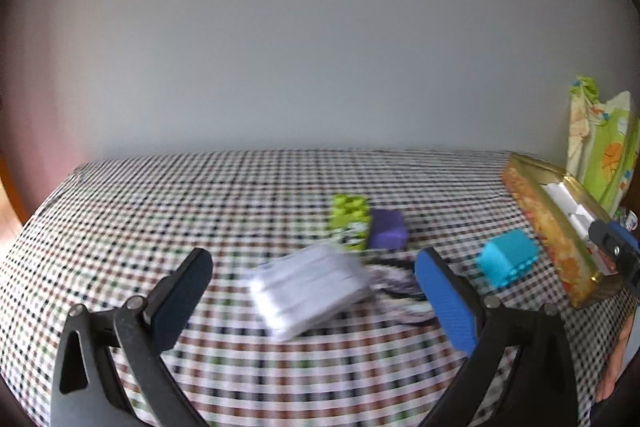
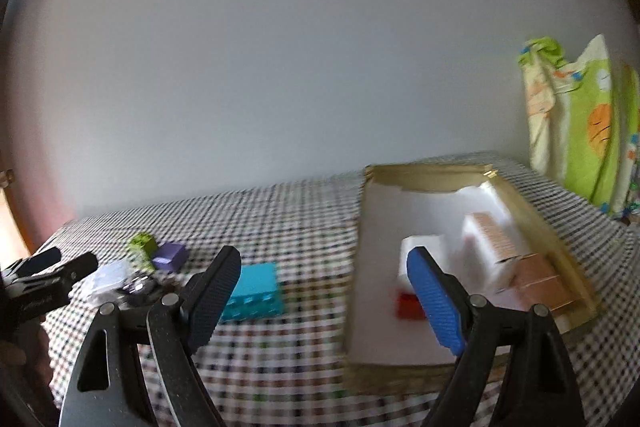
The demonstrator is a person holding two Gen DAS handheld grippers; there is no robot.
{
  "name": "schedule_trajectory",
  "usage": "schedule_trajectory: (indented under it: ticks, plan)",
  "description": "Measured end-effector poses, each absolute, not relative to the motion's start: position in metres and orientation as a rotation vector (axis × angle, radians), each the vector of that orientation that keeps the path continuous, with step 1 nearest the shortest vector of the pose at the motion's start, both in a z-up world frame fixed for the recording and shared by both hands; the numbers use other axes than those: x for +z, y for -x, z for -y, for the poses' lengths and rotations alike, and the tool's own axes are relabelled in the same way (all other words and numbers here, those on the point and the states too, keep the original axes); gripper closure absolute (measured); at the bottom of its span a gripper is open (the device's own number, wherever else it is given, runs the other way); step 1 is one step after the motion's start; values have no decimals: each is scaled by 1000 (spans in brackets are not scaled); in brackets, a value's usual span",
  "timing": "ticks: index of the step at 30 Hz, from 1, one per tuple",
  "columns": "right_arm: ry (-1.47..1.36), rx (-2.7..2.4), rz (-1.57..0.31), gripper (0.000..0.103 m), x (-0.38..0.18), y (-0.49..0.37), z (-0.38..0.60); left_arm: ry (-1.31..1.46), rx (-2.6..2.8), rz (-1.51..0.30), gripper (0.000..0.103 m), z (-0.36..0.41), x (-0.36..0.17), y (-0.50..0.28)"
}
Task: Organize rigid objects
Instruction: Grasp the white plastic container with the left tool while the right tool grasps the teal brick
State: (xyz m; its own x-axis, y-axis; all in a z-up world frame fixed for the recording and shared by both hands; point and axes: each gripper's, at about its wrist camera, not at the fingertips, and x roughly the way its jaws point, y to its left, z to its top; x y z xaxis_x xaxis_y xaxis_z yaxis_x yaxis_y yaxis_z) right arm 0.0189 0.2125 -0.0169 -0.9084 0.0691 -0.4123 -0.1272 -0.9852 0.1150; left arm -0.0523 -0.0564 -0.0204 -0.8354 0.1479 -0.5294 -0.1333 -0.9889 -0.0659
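On the checkered tablecloth lie a white flat box (image 1: 310, 289), a lime-green block (image 1: 349, 221), a purple block (image 1: 387, 229) and a cyan brick (image 1: 508, 257). My left gripper (image 1: 314, 297) is open, with the white box between its fingers. In the right wrist view my right gripper (image 2: 324, 297) is open and empty, between the cyan brick (image 2: 254, 291) and the gold-rimmed tray (image 2: 424, 183). The tray holds a red block (image 2: 408, 305), a white box (image 2: 420, 251) and tan-and-white boxes (image 2: 508, 255).
The gold tray (image 1: 548, 227) stands at the table's right side in the left wrist view. A green patterned cloth bag (image 2: 580, 123) hangs at the far right against a plain wall. A dark crumpled item (image 1: 394, 281) lies beside the white box.
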Motion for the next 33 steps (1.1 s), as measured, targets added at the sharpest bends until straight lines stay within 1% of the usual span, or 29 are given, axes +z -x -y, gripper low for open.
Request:
schedule_trajectory:
  ticks: [6,10,12,15,20,21,24,25,27,29,33]
  plan:
    - [812,3007,-190,16,-25,5,-181,1009,2854,129,0,88,-35,70]
    - [927,2997,-138,16,-32,25,-163,1099,2847,143,0,99,-42,77]
    - [996,2973,-100,16,-37,37,-156,1115,2820,115,0,96,-45,80]
    - [1092,2924,-88,16,-45,54,-153,1103,2783,-23,0,83,-45,83]
    - [1200,2859,-87,16,-56,75,-153,1034,2696,-389,0,53,-49,83]
    - [1243,2842,-96,16,-60,79,-156,1013,2663,-490,0,44,-52,83]
    - [1328,2802,-160,16,-70,88,-163,986,2553,-672,0,25,-62,88]
    - [1311,2807,-172,16,-70,88,-166,997,2522,-711,0,20,-64,93]
    - [1319,2803,-188,16,-72,89,-169,972,2507,-694,0,15,-61,102]
    - [1325,2794,-161,16,-74,90,-167,1042,2498,-644,0,16,-64,114]
    - [1330,2799,-141,17,-76,92,-167,1178,2440,-407,0,34,-68,131]
